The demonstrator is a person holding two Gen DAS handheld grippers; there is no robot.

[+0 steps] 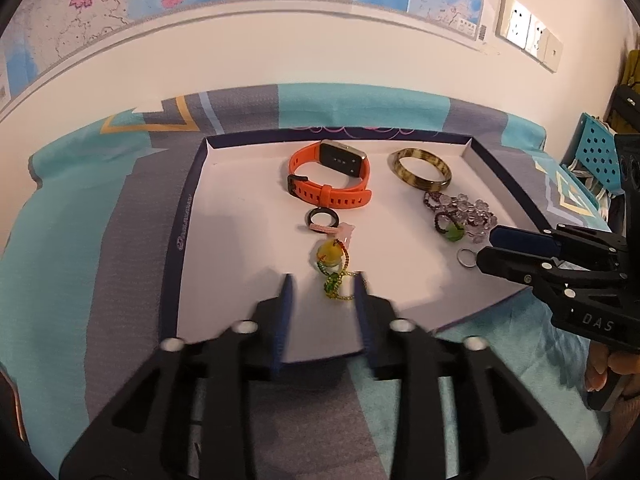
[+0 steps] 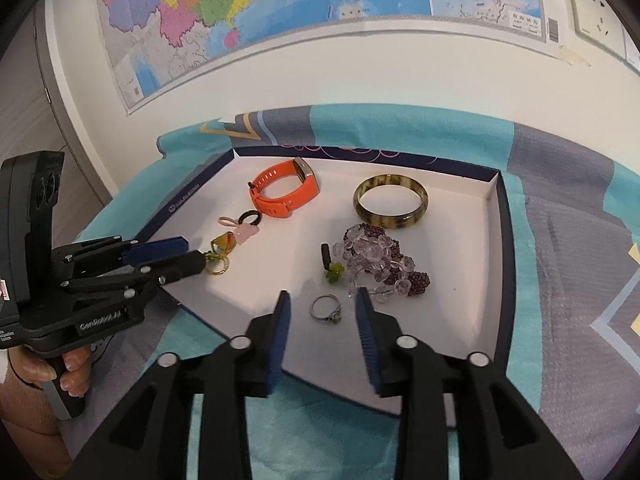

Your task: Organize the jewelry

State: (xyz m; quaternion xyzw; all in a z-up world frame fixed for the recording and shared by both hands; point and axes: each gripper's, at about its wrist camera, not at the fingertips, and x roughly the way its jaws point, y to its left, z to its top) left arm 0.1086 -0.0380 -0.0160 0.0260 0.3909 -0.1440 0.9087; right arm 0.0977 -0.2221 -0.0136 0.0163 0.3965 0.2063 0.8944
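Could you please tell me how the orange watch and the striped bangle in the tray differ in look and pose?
The orange watch is a bright rubbery strap with holes, a buckle and a rectangular face; the striped bangle is a rigid, glossy brown-and-cream ring with no clasp. The watch rests on its side as a lopsided loop, while the bangle lies flat as an even circle. Both sit at the far end of the white tray, untouched by either gripper.

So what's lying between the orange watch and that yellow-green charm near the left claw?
In the left wrist view, a small black ring with a pink charm lies between the orange watch and the yellow-green charm.
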